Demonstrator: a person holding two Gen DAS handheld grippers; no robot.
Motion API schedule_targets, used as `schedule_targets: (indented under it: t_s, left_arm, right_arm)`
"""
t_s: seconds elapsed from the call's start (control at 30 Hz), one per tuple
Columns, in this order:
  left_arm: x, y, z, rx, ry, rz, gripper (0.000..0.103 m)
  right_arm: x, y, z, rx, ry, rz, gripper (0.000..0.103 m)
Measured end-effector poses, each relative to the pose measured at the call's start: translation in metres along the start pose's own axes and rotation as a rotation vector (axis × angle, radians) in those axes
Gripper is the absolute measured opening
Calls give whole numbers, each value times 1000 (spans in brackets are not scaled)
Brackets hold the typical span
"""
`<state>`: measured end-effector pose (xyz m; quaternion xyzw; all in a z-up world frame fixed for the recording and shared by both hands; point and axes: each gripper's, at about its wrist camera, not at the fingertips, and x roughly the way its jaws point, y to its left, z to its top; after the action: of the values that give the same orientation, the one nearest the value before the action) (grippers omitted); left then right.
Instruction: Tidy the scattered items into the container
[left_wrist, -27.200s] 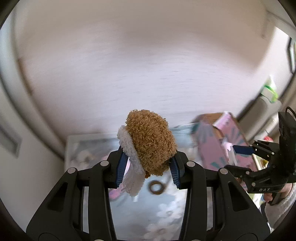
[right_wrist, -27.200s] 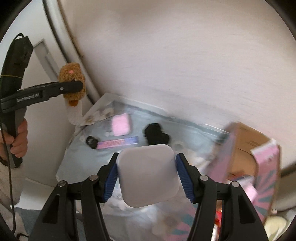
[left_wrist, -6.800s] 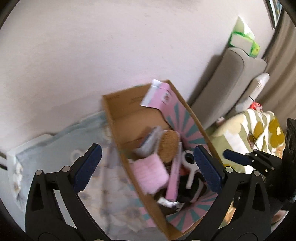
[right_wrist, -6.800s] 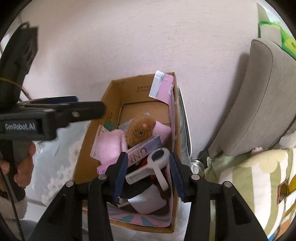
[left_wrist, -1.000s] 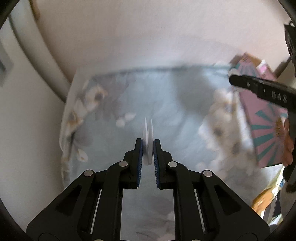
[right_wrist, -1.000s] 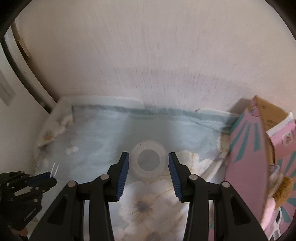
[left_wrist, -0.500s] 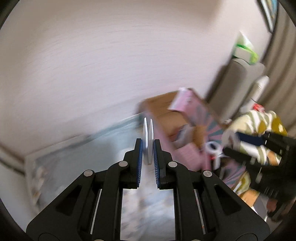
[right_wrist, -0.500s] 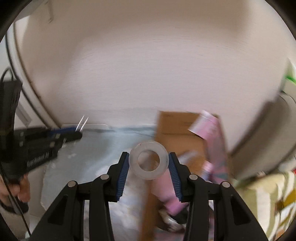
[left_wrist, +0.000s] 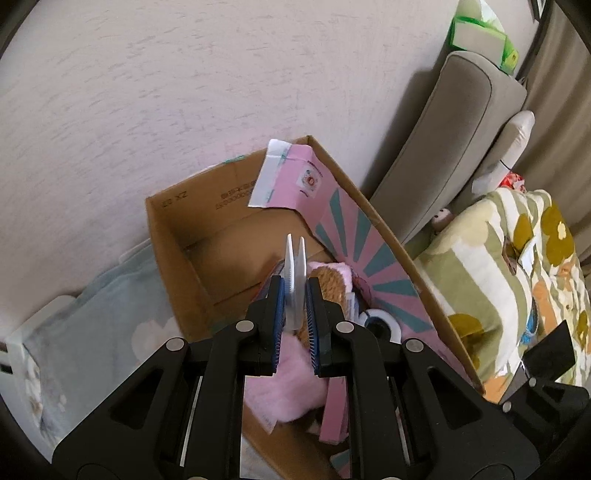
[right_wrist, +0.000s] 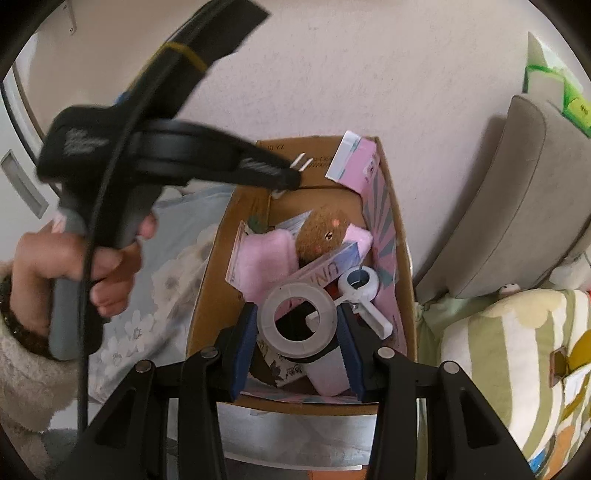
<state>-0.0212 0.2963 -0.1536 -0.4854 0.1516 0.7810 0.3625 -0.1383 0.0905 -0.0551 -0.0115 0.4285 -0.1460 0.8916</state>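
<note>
I hold my left gripper (left_wrist: 295, 295) tilted down over the open cardboard box (left_wrist: 173, 251). Its jaws are nearly together and just beginning to open, with the white tweezers (left_wrist: 294, 273) between the blue pads, the two thin flat tips standing out forward above the far part of the box. In the right wrist view my left hand (right_wrist: 77, 266) wraps around the dark handle, a fuzzy pale sleeve (right_wrist: 22, 373) at the wrist, and the tweezers' tips (right_wrist: 303, 162) show against the back wall of the box.

My right gripper (right_wrist: 297, 332) also points down, over the near end of the box. It pinches a translucent white ring (right_wrist: 299, 323), round with a wide hole, held by its edges between the ribbed blue pads.

The box is brown corrugated board with a pink and teal ray pattern on its right side. Inside lie a soft pink fluffy cloth (right_wrist: 266, 258), a brown curly plush toy (right_wrist: 323, 230), a flat pink packet (right_wrist: 325, 269) with printed letters, and a hard white plastic tool (right_wrist: 364, 295) with a round head. The box stands on a pale blue cloth (right_wrist: 173, 273) with white flowers, against a rough whitish wall (left_wrist: 184, 92). To the right are a grey cushion (right_wrist: 524, 192) and a striped green and cream blanket (right_wrist: 517, 354).
</note>
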Motion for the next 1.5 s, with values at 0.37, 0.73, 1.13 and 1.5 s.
schedule_targets:
  t_s: [0.37,0.73,1.13,1.5]
  left_arm:
    - [-26,-22,11,43,-128,197,101]
    - [-52,-16,10,10,-167,204,101]
    - [-97,8,-3,-22,-224,231,101]
    - [-180,63,-40,-178,-294,265,102]
  right_arm:
    - [-8,-17,-1,-52,-71,-3,67]
    - [-10,-25,-1,-42,-72,13,67]
    - [-17,-8,2,-51,-92,3,67]
    - [-36,24,20,9,-102,-6,67]
